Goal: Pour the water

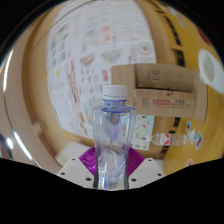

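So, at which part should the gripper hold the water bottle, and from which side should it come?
Grip the water bottle at its clear middle body, below the white cap, coming straight from the front as now. It stands upright and its sides are straight there, so the pads can probably press flat. It is between the gripper's fingers; whether they press it is unclear.

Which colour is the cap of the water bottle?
White. The cap tops the clear water bottle, held between the claw's fingers; seen in the gripper view.

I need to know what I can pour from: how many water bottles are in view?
1. The water bottle stands upright between the gripper fingers, in front of a cardboard box. Others may be hidden behind it.
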The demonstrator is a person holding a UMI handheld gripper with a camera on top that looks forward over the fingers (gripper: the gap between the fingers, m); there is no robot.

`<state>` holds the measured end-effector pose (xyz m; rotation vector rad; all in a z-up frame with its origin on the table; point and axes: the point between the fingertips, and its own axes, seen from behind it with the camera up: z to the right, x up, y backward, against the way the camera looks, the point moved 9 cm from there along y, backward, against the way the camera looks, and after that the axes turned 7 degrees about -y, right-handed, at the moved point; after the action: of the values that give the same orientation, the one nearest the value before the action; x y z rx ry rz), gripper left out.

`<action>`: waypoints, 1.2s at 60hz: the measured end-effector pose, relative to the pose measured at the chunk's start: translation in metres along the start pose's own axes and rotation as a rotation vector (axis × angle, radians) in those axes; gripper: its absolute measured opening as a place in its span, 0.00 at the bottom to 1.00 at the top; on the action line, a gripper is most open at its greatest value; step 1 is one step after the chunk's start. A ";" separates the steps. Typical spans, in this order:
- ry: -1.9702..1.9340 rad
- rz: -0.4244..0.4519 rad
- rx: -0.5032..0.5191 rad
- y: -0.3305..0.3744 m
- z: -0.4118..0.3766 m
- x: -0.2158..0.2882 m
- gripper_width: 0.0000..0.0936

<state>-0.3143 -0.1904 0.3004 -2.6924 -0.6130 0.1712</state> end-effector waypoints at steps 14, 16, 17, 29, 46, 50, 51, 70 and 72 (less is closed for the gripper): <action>-0.546 0.131 0.132 0.022 0.062 0.087 0.35; -0.578 0.158 0.117 0.029 0.068 0.092 0.35; -0.595 0.162 0.116 0.029 0.072 0.098 0.35; -0.685 0.144 0.106 0.034 0.085 0.117 0.35; -0.015 -0.060 -0.065 0.013 0.009 0.123 0.35; 0.299 -0.064 -0.128 0.015 -0.012 0.135 0.35; 0.376 -0.060 -0.141 0.015 -0.018 0.139 0.35; 1.416 0.017 -0.473 0.055 -0.050 0.240 0.35; 1.458 0.008 -0.528 0.061 -0.039 0.250 0.35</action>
<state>-0.0582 -0.1448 0.3046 -2.3414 -0.1336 -1.9415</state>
